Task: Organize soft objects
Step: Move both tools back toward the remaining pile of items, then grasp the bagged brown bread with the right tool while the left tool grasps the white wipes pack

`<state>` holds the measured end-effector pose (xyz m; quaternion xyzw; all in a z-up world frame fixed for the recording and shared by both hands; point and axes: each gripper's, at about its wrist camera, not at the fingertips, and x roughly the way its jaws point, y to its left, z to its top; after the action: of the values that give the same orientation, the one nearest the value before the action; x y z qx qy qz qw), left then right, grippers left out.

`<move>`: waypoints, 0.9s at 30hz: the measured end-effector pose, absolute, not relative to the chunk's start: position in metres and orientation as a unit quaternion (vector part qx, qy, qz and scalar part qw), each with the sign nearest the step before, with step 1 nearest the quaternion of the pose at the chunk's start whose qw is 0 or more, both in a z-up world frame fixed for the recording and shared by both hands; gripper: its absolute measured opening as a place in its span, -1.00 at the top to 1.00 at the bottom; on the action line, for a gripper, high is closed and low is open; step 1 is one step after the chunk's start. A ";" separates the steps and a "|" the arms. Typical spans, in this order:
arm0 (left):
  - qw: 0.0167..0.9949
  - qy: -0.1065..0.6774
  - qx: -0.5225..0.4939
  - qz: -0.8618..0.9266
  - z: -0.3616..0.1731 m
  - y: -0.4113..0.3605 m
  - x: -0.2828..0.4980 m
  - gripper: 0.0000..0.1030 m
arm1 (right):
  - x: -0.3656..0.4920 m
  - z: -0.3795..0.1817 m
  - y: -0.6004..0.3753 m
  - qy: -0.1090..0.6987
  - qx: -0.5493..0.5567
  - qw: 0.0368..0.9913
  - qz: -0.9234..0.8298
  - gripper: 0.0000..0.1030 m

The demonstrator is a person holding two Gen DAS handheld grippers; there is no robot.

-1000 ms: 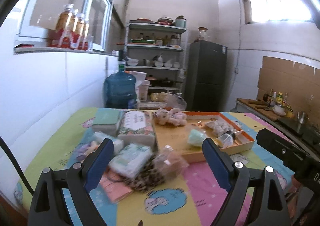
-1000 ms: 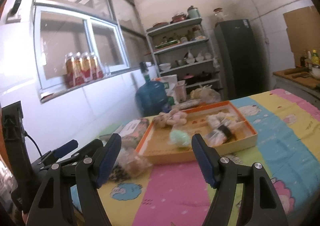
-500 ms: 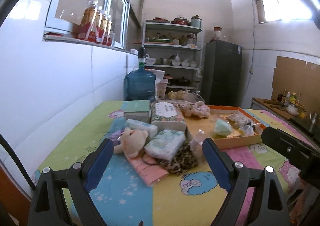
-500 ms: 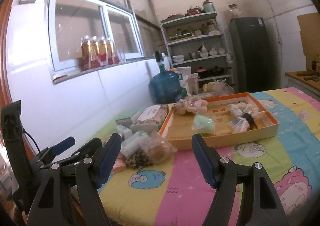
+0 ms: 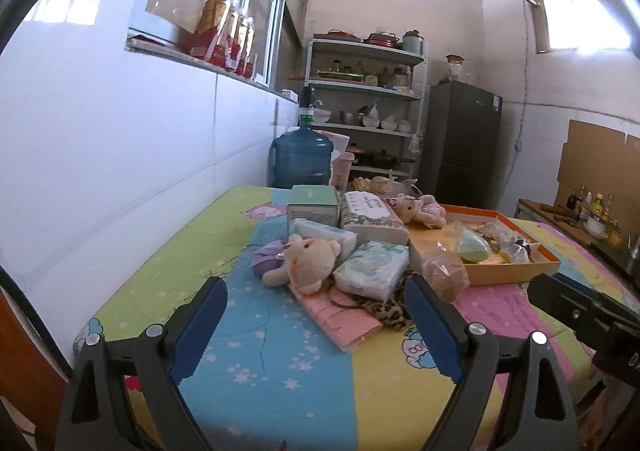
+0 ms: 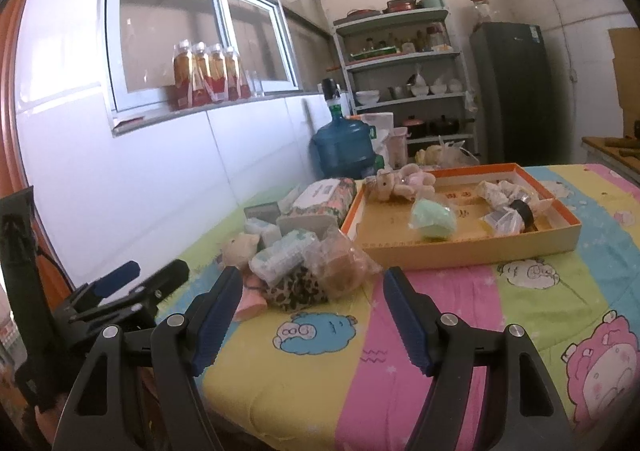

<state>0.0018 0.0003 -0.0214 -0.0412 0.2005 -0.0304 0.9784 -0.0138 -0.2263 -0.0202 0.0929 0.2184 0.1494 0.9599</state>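
On the table with the cartoon-print cloth [image 5: 248, 335], pile at 12 o'clock from the left gripper [image 5: 316, 327]: one beige plush teddy bear [image 5: 310, 259], one purple knitted soft item [image 5: 267, 257] touching its 9 o'clock side, two soft tissue packs – one white-green printed [image 5: 372, 267] at the bear's 3 o'clock, one plain white [image 5: 326, 233] behind it. One floral-print tissue brick [image 5: 372, 215] and one green cardboard box [image 5: 314, 205] at the far end of the pile. One pink folded cloth [image 5: 340, 315] and one leopard-print fabric piece [image 5: 388, 311] under the packs. One clear bag with a brown round item [image 5: 446, 275] at the pile's 3 o'clock, beside the tray.

One orange-rimmed shallow cardboard tray [image 6: 468, 251], at 1 o'clock from the right gripper [image 6: 308, 315]. Inside: one pink-beige plush toy [image 6: 400, 183] in the far left corner, one mint-green soft ball in plastic wrap [image 6: 434, 219] mid-tray, several small wrapped items [image 6: 508, 207] on the right side; exact count unclear.

Both grippers: blue-padded fingers spread wide, nothing between them, touching nothing, both short of the pile. Left gripper also visible at 9 o'clock in the right wrist view.
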 end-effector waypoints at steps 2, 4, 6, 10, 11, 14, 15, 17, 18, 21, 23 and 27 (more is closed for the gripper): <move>0.978 0.201 -0.042 -0.029 -0.023 0.003 0.002 -0.75 | -0.012 -0.023 -0.227 0.223 0.094 0.959 0.148 -0.45; 0.978 0.201 -0.040 -0.027 -0.026 0.006 0.002 -0.75 | -0.009 -0.028 -0.226 0.230 0.094 0.957 0.148 -0.45; 0.978 0.202 -0.040 -0.026 -0.028 0.009 0.001 -0.75 | -0.004 -0.033 -0.225 0.240 0.093 0.955 0.149 -0.45; 0.976 0.211 -0.045 -0.021 -0.035 0.016 0.003 -0.75 | 0.007 -0.039 -0.222 0.252 0.090 0.951 0.153 -0.45; 0.976 0.213 -0.046 -0.021 -0.037 0.017 0.004 -0.75 | 0.009 -0.040 -0.221 0.253 0.089 0.951 0.154 -0.45; 0.974 0.219 -0.049 -0.017 -0.042 0.019 0.008 -0.75 | 0.020 -0.040 -0.217 0.254 0.079 0.951 0.156 -0.45; 0.974 0.220 -0.049 -0.018 -0.042 0.020 0.009 -0.75 | 0.025 -0.040 -0.215 0.253 0.072 0.952 0.154 -0.45; 0.973 0.223 -0.050 -0.017 -0.045 0.021 0.011 -0.75 | 0.037 -0.038 -0.212 0.253 0.061 0.955 0.145 -0.45; 0.973 0.223 -0.051 -0.017 -0.046 0.022 0.011 -0.75 | 0.043 -0.038 -0.211 0.255 0.058 0.955 0.141 -0.45; 0.972 0.228 -0.057 -0.017 -0.050 0.025 0.016 -0.75 | 0.064 -0.040 -0.209 0.268 0.052 0.953 0.131 -0.45; 0.971 0.231 -0.060 -0.018 -0.053 0.026 0.019 -0.75 | 0.077 -0.044 -0.206 0.283 0.049 0.950 0.126 -0.45; 0.969 0.237 -0.059 -0.019 -0.057 0.026 0.023 -0.75 | 0.094 -0.055 -0.204 0.308 0.053 0.942 0.121 -0.45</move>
<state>0.0233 0.0262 -0.0575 -0.0592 0.2371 -0.0195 0.9695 0.0941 -0.2041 -0.0547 0.0534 0.3075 0.1207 0.9423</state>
